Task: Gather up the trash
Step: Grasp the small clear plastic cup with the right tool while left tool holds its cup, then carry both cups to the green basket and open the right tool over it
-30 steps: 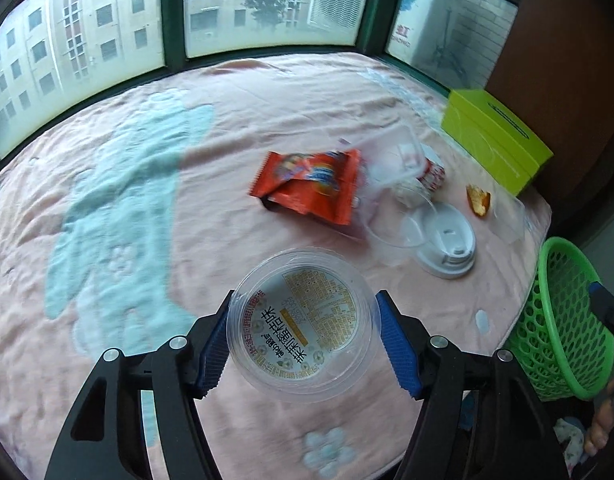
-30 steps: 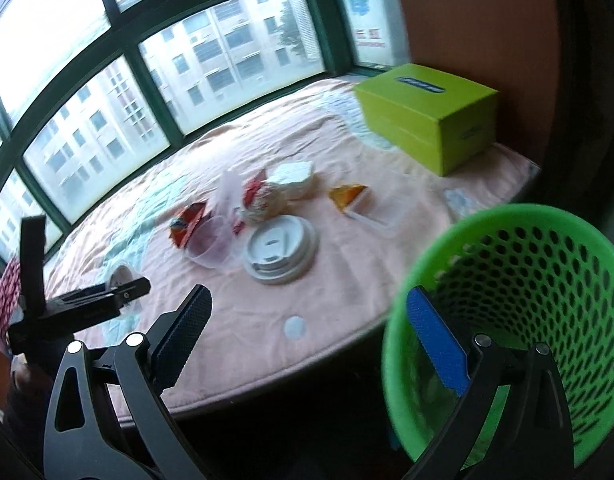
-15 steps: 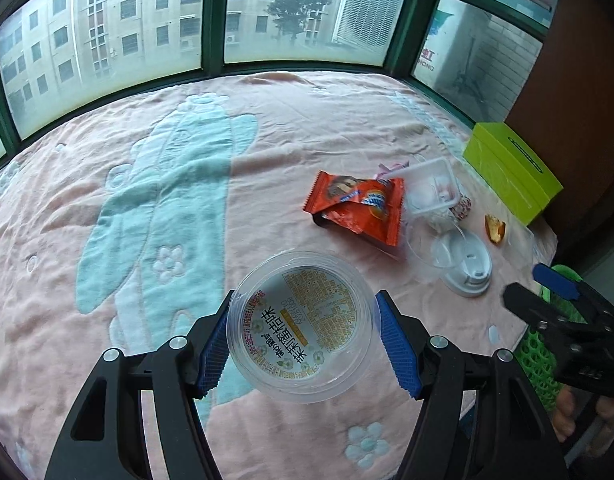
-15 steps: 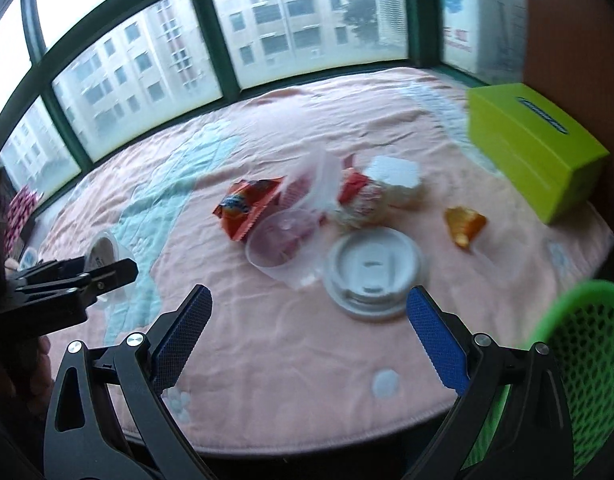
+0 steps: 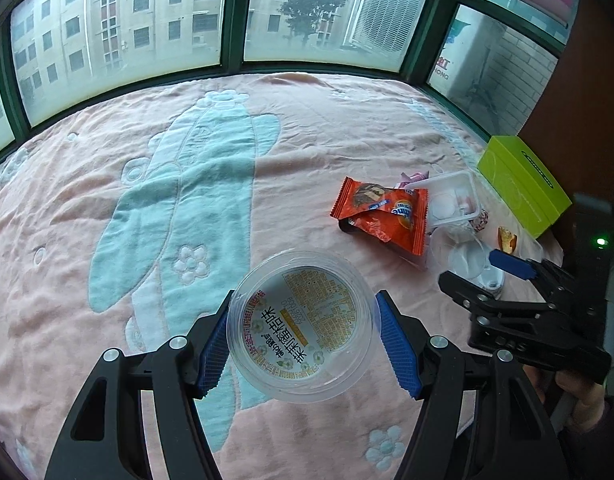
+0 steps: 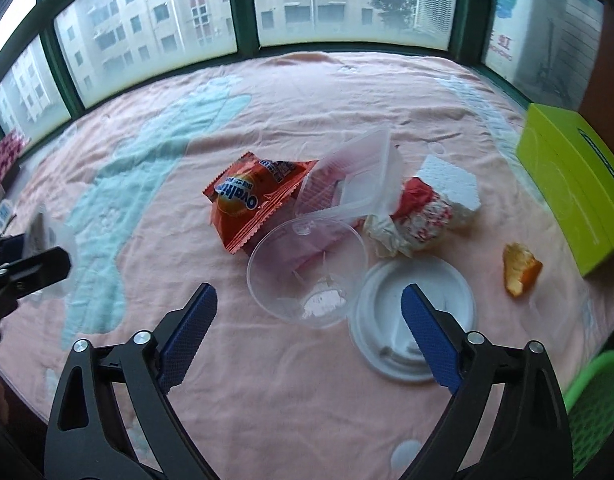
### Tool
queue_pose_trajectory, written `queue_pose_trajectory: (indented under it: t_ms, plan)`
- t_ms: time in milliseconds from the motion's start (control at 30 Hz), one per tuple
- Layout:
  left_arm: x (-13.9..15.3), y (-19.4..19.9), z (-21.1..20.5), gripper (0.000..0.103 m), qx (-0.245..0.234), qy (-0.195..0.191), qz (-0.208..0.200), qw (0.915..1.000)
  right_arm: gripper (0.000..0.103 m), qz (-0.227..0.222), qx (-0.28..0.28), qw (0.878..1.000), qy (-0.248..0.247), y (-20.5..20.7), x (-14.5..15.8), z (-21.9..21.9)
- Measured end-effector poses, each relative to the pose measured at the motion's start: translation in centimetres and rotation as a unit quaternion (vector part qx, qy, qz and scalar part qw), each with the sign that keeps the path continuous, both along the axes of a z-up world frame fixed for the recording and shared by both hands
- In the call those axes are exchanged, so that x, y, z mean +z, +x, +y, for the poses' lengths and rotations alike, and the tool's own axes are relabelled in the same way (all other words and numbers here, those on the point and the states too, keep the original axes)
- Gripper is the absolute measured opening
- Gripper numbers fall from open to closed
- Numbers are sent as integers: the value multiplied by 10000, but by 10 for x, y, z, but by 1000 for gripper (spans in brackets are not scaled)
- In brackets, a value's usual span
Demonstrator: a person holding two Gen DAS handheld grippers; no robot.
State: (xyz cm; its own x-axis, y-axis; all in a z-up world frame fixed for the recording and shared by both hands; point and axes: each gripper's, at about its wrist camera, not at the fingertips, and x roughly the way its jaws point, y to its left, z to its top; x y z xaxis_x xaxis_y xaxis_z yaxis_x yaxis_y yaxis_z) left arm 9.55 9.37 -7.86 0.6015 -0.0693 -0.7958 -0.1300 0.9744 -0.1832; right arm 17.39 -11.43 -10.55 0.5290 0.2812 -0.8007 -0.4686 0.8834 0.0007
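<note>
Two grippers worked: the left gripper (image 5: 301, 336) clamped a round clear plastic lid (image 5: 300, 327); the right gripper (image 6: 307, 334), jaws wide, should straddle the clear plastic cup (image 6: 307, 270) squarely before closing.

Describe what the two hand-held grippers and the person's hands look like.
Both the left hand-held gripper and the right hand-held gripper have black angular plastic fingers with triangular cut-outs, silver screw heads and blue ribbed pads. A green indicator light glows behind the right one. A bare hand with a dark sleeve shows.
</note>
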Motion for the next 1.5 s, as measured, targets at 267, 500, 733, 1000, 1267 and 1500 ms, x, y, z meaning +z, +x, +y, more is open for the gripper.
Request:
queue_pose_trajectory:
  t_ms: [267, 500, 733, 1000, 1267, 1500]
  plan:
    - [-4, 2, 1, 65, 4, -30, 40, 10000, 79, -85, 30, 9994, -342, 12, -11, 11]
    - [-2, 2, -4, 65, -58, -33, 21, 10000, 63, 77, -110, 9999, 29, 9, -7, -2]
    - [5, 0, -15, 65, -167, -37, -62, 9998, 63, 75, -220, 9984, 515, -12, 16, -25]
    - [15, 1, -45, 65, -502, -65, -186, 9985, 63, -86, -611, 9942, 880, -44, 42, -65]
    - [26, 6, -90, 65, -991, -112, -277, 9946, 63, -223, -1259, 9871, 959, -75, 55, -117]
    - [35, 9, -134, 65, -1488, -201, -367, 9880, 63, -273, -1817, 9785, 936, -94, 59, -160]
